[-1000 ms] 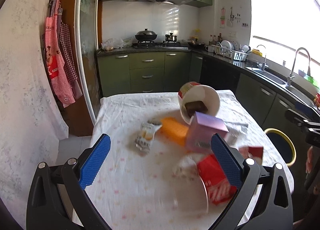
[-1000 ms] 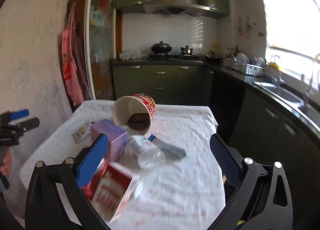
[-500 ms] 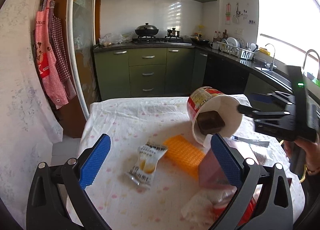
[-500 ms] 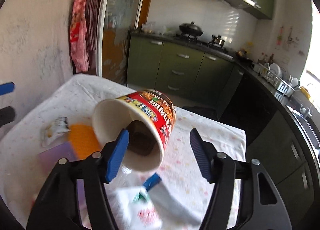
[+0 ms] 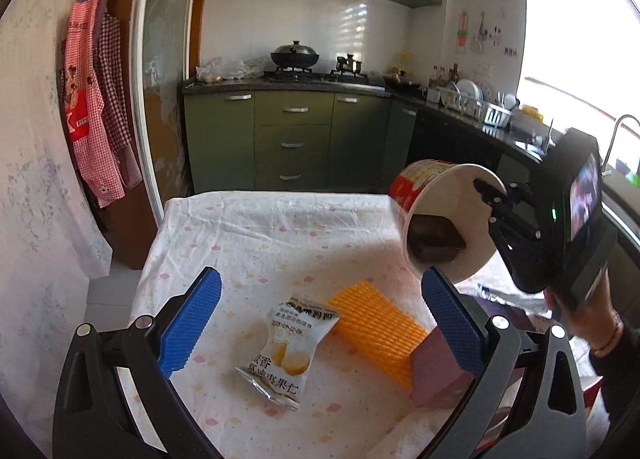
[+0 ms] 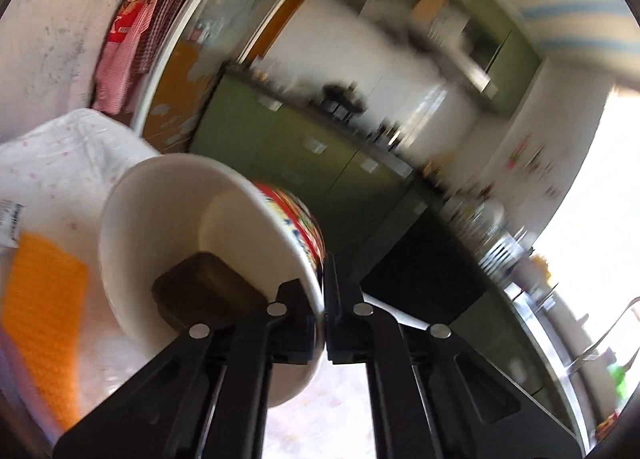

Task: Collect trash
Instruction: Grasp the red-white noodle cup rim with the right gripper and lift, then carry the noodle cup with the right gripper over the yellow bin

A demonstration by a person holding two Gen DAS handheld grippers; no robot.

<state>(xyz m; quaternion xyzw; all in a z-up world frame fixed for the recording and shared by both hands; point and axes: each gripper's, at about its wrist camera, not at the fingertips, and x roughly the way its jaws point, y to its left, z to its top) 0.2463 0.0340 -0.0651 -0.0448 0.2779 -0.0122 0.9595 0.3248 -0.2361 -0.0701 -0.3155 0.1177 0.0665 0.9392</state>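
On the worktop before me, a snack packet lies left of a ridged pad; a box sits right, my tilted cup behind, a block inside.

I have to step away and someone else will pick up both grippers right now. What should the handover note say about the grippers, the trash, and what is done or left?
Right gripper: shut on the rim of the instant noodle cup, one finger inside, one outside; cup tipped on its side, a brown block inside.
Left gripper: open, empty, hovering over the snack packet.
On the tablecloth: snack packet, orange corrugated piece, purple box.
Done: cup gripped.
Left: bin the cup, then collect the rest. No bin in view.
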